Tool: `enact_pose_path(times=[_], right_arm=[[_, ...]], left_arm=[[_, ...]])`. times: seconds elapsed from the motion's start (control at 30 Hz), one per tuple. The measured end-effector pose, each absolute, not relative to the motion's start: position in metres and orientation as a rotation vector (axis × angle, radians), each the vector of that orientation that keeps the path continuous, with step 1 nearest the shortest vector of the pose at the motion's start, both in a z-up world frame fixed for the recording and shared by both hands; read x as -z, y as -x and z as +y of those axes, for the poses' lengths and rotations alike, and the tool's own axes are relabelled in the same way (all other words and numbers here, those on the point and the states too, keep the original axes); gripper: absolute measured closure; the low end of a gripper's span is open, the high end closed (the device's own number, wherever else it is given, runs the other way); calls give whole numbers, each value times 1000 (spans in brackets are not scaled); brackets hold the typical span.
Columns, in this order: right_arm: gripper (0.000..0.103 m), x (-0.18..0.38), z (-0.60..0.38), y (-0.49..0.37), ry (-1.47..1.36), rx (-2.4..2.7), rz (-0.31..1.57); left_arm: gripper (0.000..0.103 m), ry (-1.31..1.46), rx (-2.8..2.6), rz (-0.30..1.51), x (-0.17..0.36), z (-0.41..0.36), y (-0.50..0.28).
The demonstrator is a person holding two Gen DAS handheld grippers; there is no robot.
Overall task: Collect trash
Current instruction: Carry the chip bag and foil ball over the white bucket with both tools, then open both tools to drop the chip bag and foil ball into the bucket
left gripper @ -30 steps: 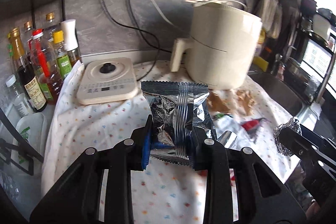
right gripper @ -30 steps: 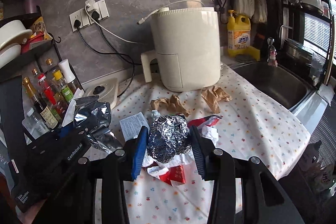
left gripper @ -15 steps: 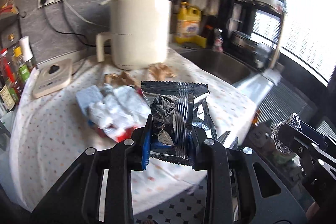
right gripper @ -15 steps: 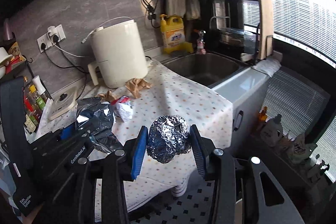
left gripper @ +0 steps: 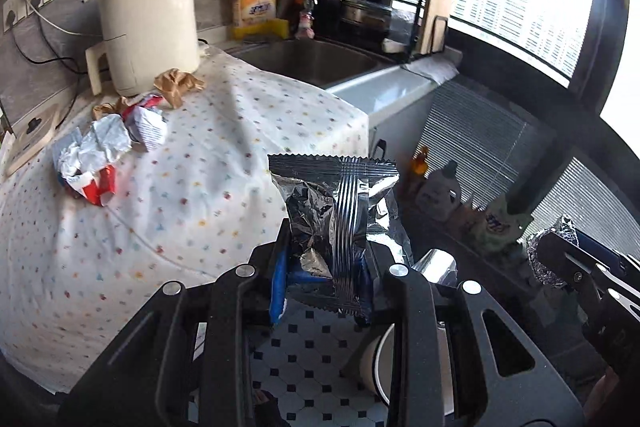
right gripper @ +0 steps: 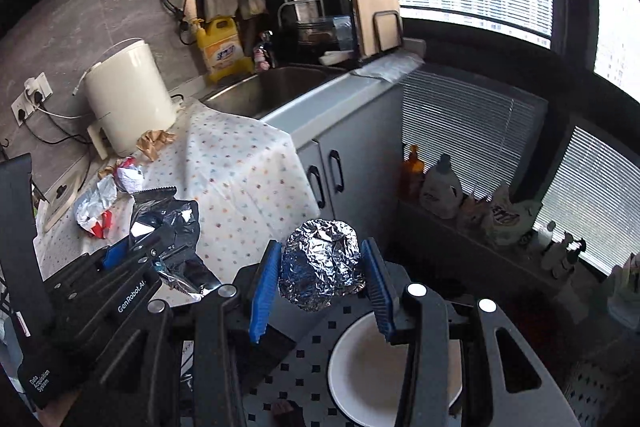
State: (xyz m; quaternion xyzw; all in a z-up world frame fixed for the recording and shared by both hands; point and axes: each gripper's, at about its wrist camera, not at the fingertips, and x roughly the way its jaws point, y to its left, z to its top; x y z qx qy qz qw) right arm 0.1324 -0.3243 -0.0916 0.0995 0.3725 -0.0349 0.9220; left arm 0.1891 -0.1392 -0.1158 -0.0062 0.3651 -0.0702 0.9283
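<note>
My left gripper (left gripper: 326, 267) is shut on a silver foil snack wrapper (left gripper: 340, 211), held upright past the counter's edge over the tiled floor. My right gripper (right gripper: 322, 275) is shut on a crumpled ball of aluminium foil (right gripper: 320, 263), held above a white round bin (right gripper: 360, 359) on the floor. The bin's rim also shows in the left wrist view (left gripper: 378, 367). More trash lies on the dotted tablecloth (left gripper: 180, 187): crumpled white and red wrappers (left gripper: 96, 155) and brown paper scraps (left gripper: 176, 85).
A cream air fryer (left gripper: 148, 27) stands at the back of the counter. A sink (left gripper: 316, 59) and a yellow detergent jug (left gripper: 254, 5) lie to its right. Bottles (right gripper: 440, 183) stand on a low ledge by the window blinds. Grey cabinet doors (right gripper: 332, 179) are below the counter.
Both grippers have swung right and away from the counter with their trash, from over the tablecloth to over the floor and the white bin.
</note>
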Motion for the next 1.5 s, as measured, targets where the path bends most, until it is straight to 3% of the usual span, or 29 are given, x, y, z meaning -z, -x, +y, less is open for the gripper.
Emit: enact_pose_path(times=[0.2,0.27,0.3,0.83,0.9,1.0,1.1,1.5], right_arm=[[59,126,-363,-114,-244,136,848],[47,138,-375,-108,-273,141,867],[45,143,-381,-104,-277,157,875],[44,183,-459,-51,-341,342,955],[44,182,-466,-47,-342,356,952],[44,181,-475,-43,-344,370,945],[44,179,-478,-42,-348,375,941],[42,154,-446,-65,-339,299,896]], left_arm=[[75,-26,207,824,152,-184,-179],[75,-37,220,847,164,-196,-177],[75,-42,224,858,169,-201,-175],[74,-79,353,993,232,-273,-154],[70,-72,384,1007,236,-283,-151],[53,-60,412,1013,237,-292,-149],[44,-54,419,1003,232,-294,-150],[41,-32,318,925,194,-246,-171]])
